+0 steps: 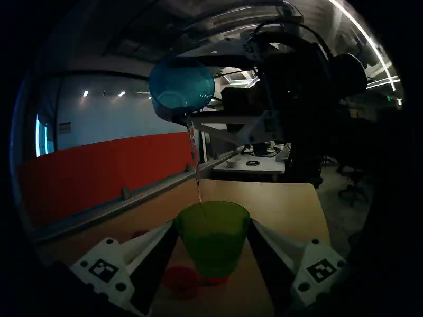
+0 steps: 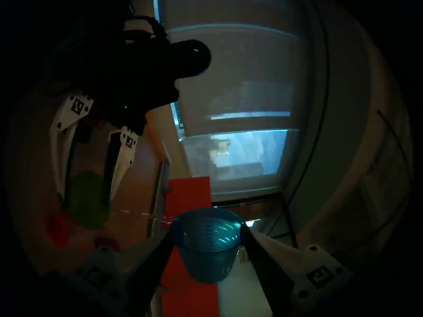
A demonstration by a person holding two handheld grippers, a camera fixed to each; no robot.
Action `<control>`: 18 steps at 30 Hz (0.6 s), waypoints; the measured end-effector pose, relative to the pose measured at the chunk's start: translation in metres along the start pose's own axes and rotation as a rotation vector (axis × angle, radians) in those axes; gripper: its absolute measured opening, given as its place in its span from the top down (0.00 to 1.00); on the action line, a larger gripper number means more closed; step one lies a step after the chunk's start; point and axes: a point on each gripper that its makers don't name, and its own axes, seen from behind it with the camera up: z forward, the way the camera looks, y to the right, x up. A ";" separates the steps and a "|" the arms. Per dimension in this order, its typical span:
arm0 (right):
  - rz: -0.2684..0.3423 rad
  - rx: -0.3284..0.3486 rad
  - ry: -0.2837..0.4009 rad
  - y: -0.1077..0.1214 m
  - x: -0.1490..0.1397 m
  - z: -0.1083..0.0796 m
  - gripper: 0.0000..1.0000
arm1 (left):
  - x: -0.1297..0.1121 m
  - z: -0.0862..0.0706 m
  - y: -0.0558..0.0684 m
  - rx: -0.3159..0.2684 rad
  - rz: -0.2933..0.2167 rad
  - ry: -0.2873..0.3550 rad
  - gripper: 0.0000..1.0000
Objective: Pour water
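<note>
Nearest, in the left gripper view: left gripper (image 1: 212, 232) with jaws part-open, closed in on a green cup (image 1: 212, 245), one finger pressed to each side of its wall. Green cup upright, mouth up, low and centred between the fingers, over a wooden bench (image 1: 285, 203); whether standing on it or held just above, impossible to tell. Beside its foot, a red disc (image 1: 181, 277) on the bench. Water level inside too dim to judge.

Rising from the green mouth, a thin stream (image 1: 196, 164) of water, near vertical, up to the lip of a blue cup (image 1: 181, 87). Blue cup above the green one and a little to its left, well apart in height, tipped far over, close to lying on its side.

Blue cup clamped in the right gripper (image 2: 207, 235): in the right gripper view, jaws part-open, both fingers pressed on its wall, stream leaving the rim sideways toward the green cup and left gripper beyond.

Judged mid-pour. Relation to hold for the coming move: blue lip over the green mouth, right hand high, left hand low. Stream entering just inside the far left of the green rim, not dead centre, so little margin there. Any sideways drift of either hand likely to put water on the bench.

Farthest back, a red panel (image 1: 106, 169) along the bench edge
</note>
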 end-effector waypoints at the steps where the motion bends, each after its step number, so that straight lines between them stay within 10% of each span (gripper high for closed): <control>1: -0.005 0.000 -0.001 0.000 0.000 0.000 0.09 | 0.000 0.000 0.000 0.000 0.000 0.000 0.12; 18: -0.079 -0.012 -0.003 0.002 0.006 0.000 0.09 | 0.001 0.002 -0.002 0.001 -0.001 0.003 0.12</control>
